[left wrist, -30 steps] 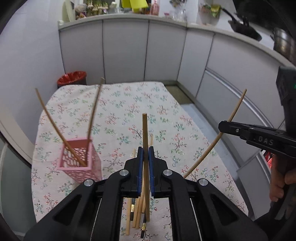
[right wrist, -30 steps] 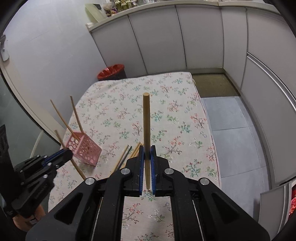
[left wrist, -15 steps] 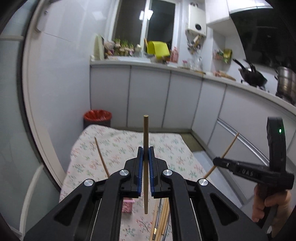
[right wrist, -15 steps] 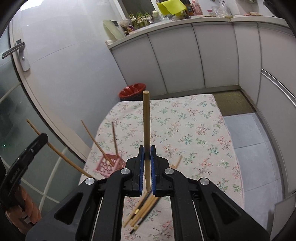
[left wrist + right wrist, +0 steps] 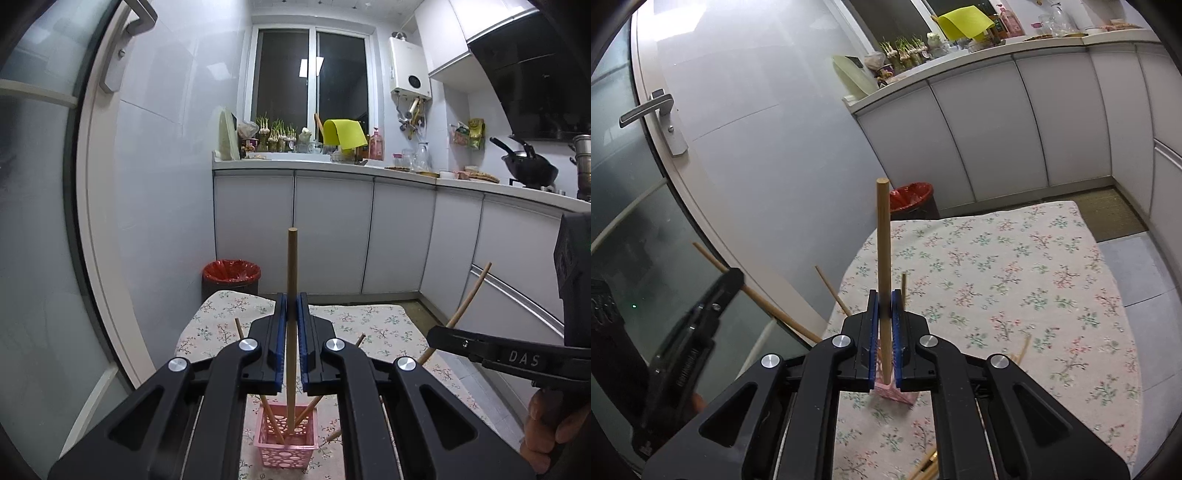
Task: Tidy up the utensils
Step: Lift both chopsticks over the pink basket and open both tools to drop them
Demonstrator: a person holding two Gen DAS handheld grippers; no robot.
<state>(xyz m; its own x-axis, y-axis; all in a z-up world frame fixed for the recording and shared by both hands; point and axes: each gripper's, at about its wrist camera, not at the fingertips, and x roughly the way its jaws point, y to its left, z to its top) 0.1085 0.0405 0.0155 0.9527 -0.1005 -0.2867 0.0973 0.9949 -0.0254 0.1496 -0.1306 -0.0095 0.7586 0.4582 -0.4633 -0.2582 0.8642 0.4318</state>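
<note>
My left gripper [image 5: 291,310] is shut on an upright wooden chopstick [image 5: 291,266]. Its lower tip shows over the mouth of the pink perforated basket [image 5: 288,452], where two chopsticks [image 5: 271,419] lean. My right gripper [image 5: 885,306] is shut on another upright chopstick [image 5: 882,236]. The pink basket [image 5: 899,396] peeks out just below its fingers. In the left wrist view the right gripper [image 5: 436,332] comes in from the right with its chopstick [image 5: 467,299]. The right wrist view shows the left gripper [image 5: 733,278] at left, its chopstick [image 5: 764,304] slanting towards the basket.
The table wears a floral cloth [image 5: 997,277]. Loose chopsticks [image 5: 927,469] lie near its front edge, and one more [image 5: 1021,350] lies to the right. A red-lined bin [image 5: 231,271] stands past the far end. A glass door [image 5: 635,221] runs along the left, cabinets [image 5: 332,229] behind.
Both grippers have tilted up and swung left, each still clamping its chopstick. The left one has moved over the pink basket, and its chopstick tip now shows at the basket's mouth.
</note>
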